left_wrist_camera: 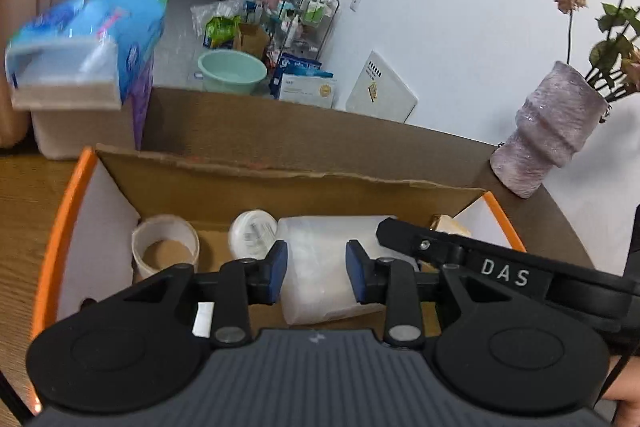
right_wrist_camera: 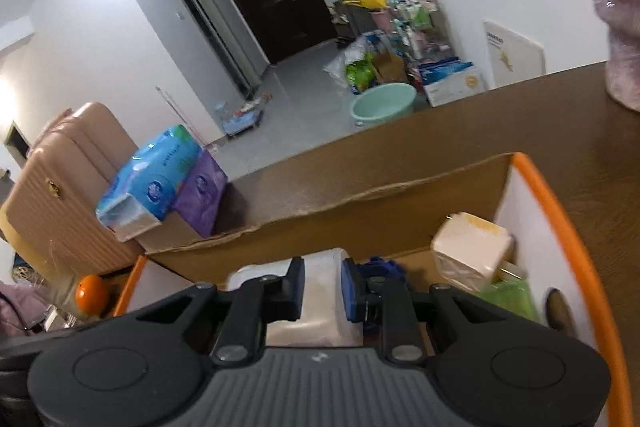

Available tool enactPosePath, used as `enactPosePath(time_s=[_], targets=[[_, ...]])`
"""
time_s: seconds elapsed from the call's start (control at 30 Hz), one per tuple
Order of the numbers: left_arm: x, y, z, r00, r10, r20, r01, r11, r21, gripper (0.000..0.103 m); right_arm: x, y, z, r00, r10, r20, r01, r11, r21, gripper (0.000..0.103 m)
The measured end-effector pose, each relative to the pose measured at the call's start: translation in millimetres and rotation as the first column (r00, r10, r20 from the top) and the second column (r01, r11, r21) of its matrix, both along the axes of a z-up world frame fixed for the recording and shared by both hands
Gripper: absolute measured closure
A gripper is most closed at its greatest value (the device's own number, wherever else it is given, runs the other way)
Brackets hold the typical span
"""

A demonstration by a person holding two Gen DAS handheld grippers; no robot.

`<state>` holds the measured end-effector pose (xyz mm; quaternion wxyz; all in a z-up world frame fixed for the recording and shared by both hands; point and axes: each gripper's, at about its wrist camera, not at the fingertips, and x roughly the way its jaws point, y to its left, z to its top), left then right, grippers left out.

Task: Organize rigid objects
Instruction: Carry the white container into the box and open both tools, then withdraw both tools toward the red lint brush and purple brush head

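Observation:
A cardboard box with an orange rim (left_wrist_camera: 64,211) sits on the wooden table; it also shows in the right wrist view (right_wrist_camera: 560,211). Inside lie a tape roll (left_wrist_camera: 165,245), a white round jar (left_wrist_camera: 253,233) and a translucent white container (left_wrist_camera: 320,263). My left gripper (left_wrist_camera: 316,269) is open above the box, its blue pads on either side of the translucent container without touching it. My right gripper (right_wrist_camera: 322,287) is over the same box, its pads close around a white container (right_wrist_camera: 320,303); contact is unclear. A cream box (right_wrist_camera: 472,247), a green item (right_wrist_camera: 508,295) and a blue item (right_wrist_camera: 380,267) lie to its right.
Blue and purple tissue packs (right_wrist_camera: 160,179) rest on a box behind the cardboard box, beside a tan suitcase (right_wrist_camera: 60,183). A pink vase with dried flowers (left_wrist_camera: 548,131) stands at the table's far right. An orange fruit (right_wrist_camera: 92,293) lies left of the box. My right gripper's body (left_wrist_camera: 500,267) crosses the left view.

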<state>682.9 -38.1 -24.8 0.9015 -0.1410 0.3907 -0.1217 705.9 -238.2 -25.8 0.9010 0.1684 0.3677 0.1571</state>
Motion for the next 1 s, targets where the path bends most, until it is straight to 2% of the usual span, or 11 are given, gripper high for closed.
enactPosePath(time_s=[0.07,0.17,0.23,0.3,0.37,0.4,0.6,0.67,0.73,0.83,1.0], targets=[[0.1,2.3,-2.1,1.0,0.003,0.001,-0.003,1.0,0.001,0.072,-1.1,6.7,-0.3,1.0,0.01,0.021,-0.009,0.999,-0.048,0.083],[-5.2,5.7,3.5,0.998,0.047,0.032,-0.047,0.999,0.016,0.075,3.5,10.7,-0.3,0.999,0.048,0.018,-0.047,0.998,-0.051,0.084],[-8.4,7.0,7.8,0.999,0.011,0.044,-0.01,1.0,-0.013,0.091,4.1,14.3,0.8,0.995,0.097,0.017,-0.096,0.994,-0.044,0.09],[-9.8,7.2,11.2,0.999,0.009,0.048,-0.009,1.0,-0.007,0.091,4.4,17.6,1.3,0.992,0.127,0.016,-0.127,0.992,-0.023,0.093],[-5.7,3.5,9.9,0.999,0.014,0.035,-0.015,1.0,0.027,0.09,4.8,21.4,1.3,0.993,0.115,0.009,-0.114,0.992,-0.056,0.093],[-3.1,1.6,7.0,1.0,0.02,0.015,-0.02,0.999,0.038,0.09,7.0,23.1,-0.4,0.995,0.098,-0.016,-0.099,0.992,-0.08,0.092],[-0.6,-15.9,4.6,0.998,-0.041,0.051,0.038,0.997,0.07,0.088,10.3,19.6,-2.9,0.999,-0.011,-0.04,0.004,0.986,-0.166,0.091],[-3.6,-14.3,6.8,0.998,-0.04,0.045,0.037,0.997,0.07,0.081,8.4,16.6,-2.0,0.999,-0.019,-0.034,0.012,0.985,-0.171,0.088],[-6.0,-10.8,10.4,0.998,-0.022,0.052,0.018,0.997,0.079,0.059,3.9,14.2,1.9,1.0,-0.02,-0.02,0.015,0.98,-0.196,0.081],[-17.0,-2.4,22.8,0.997,0.005,0.072,-0.015,0.991,0.133,0.038,-5.1,9.8,13.5,1.0,0.002,-0.013,-0.005,0.976,-0.218,0.072],[-49.7,21.5,57.5,0.991,0.029,0.129,-0.052,0.983,0.177,0.032,-30.0,5.8,39.6,0.999,0.036,0.005,-0.034,0.961,-0.273,0.051]])
